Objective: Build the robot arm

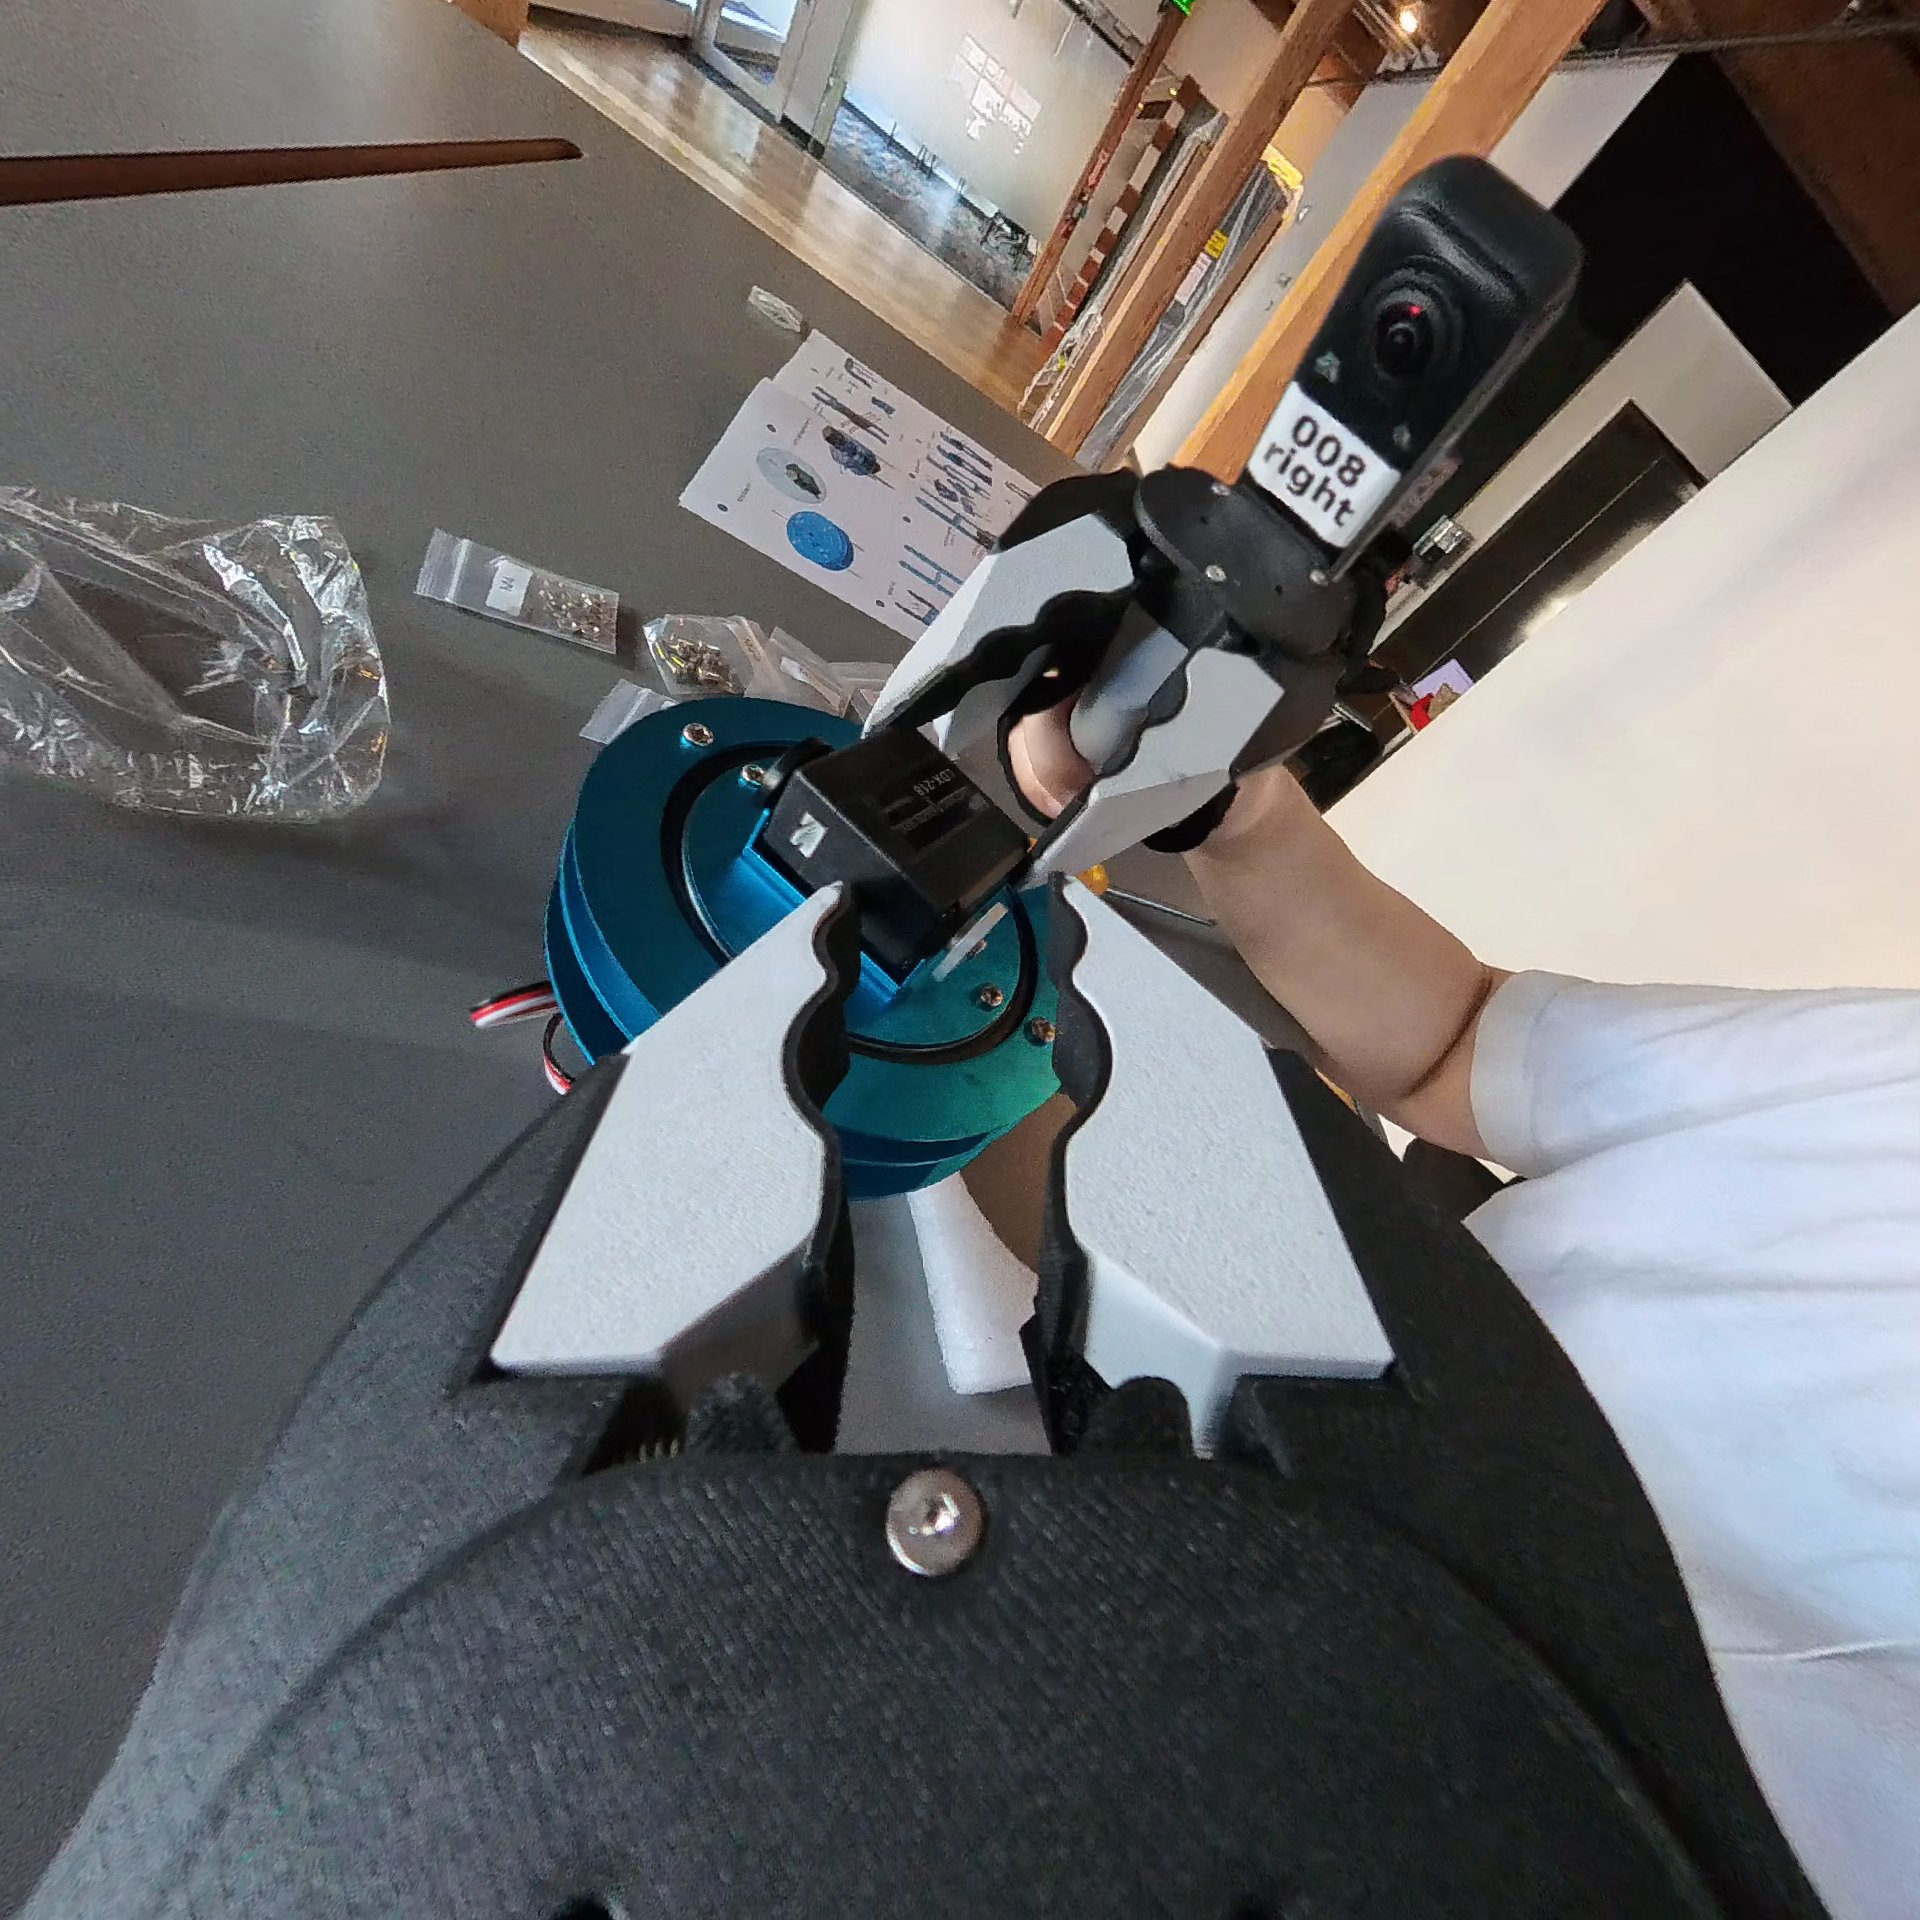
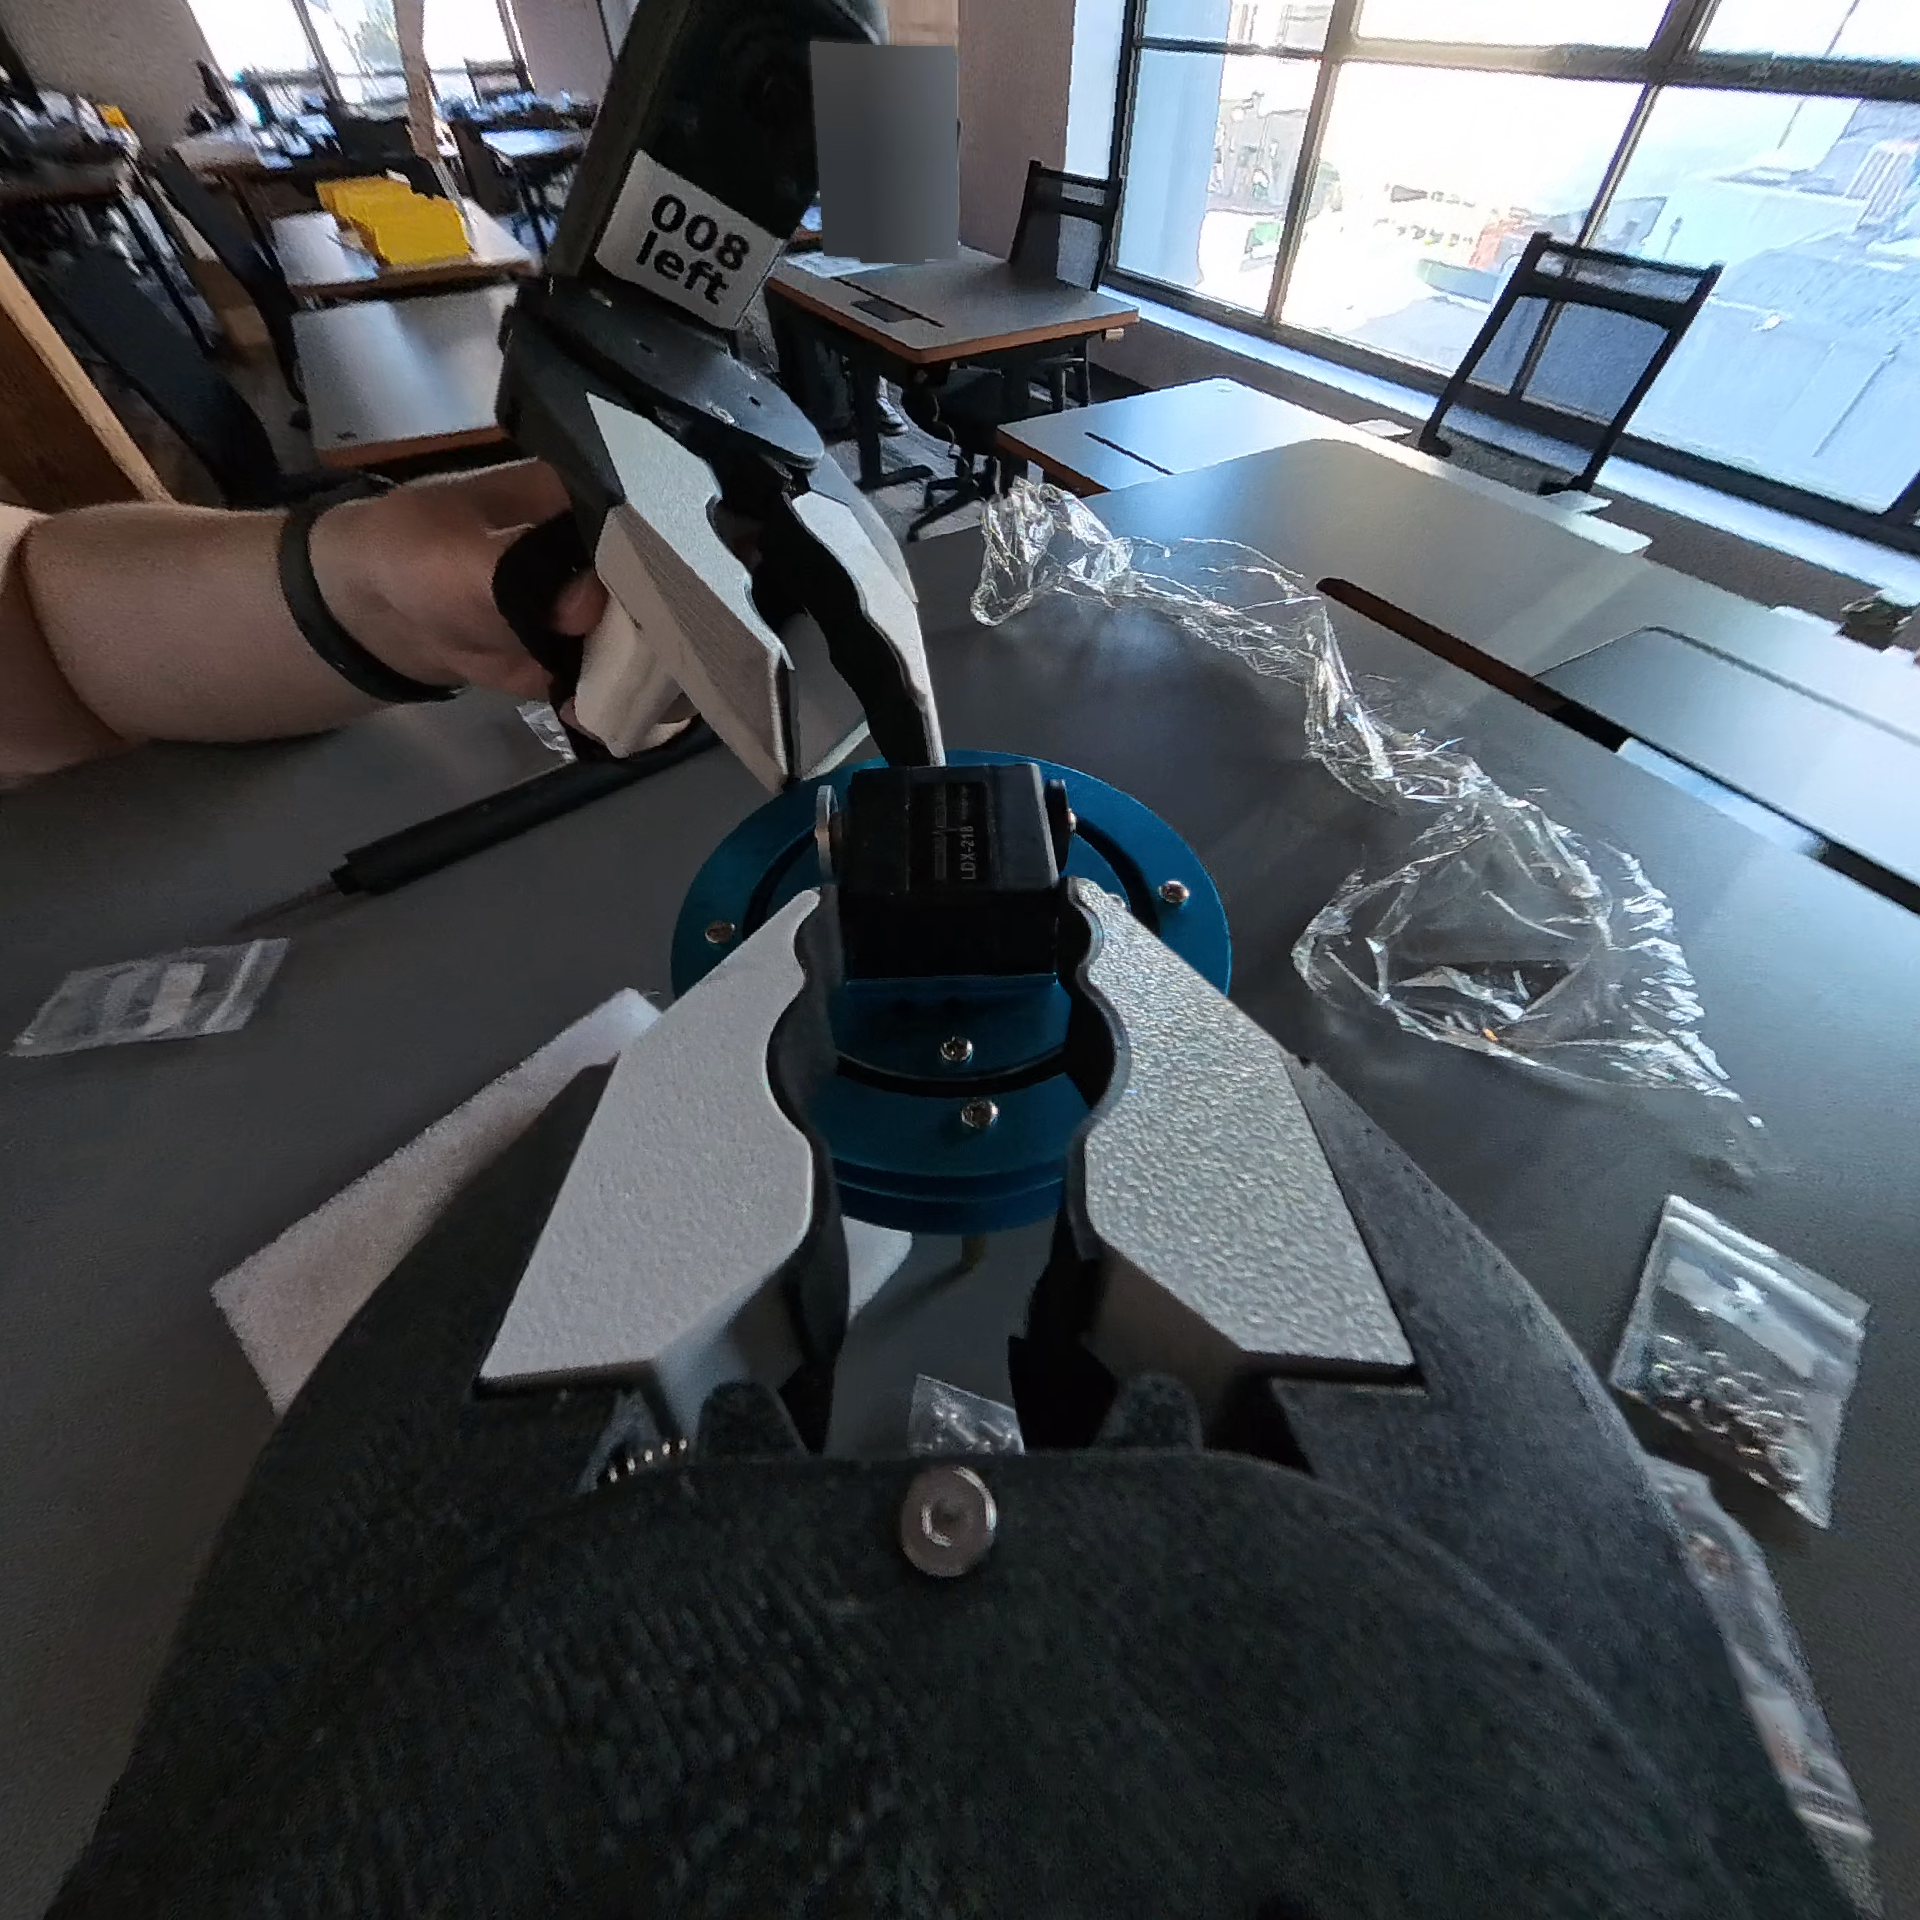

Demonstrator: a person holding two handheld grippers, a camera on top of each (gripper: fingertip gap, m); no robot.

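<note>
A black servo stands in the middle of a round blue metal base on the grey table. My right gripper is shut on the servo, one finger on each side; it also shows in the left wrist view. My left gripper is open, its tips astride the servo's near end and just over the base. In the right wrist view the left gripper reaches down at the servo's far top edge. Red, white and black wires stick out from the base.
Crumpled clear plastic lies beside the base. Small bags of screws and a printed sheet lie nearby. White foam sits under the grippers. A black screwdriver lies behind the left hand. The tips of both grippers are at nearly the same place. The black screwdriver is about equally far from each gripper, around 20 cm.
</note>
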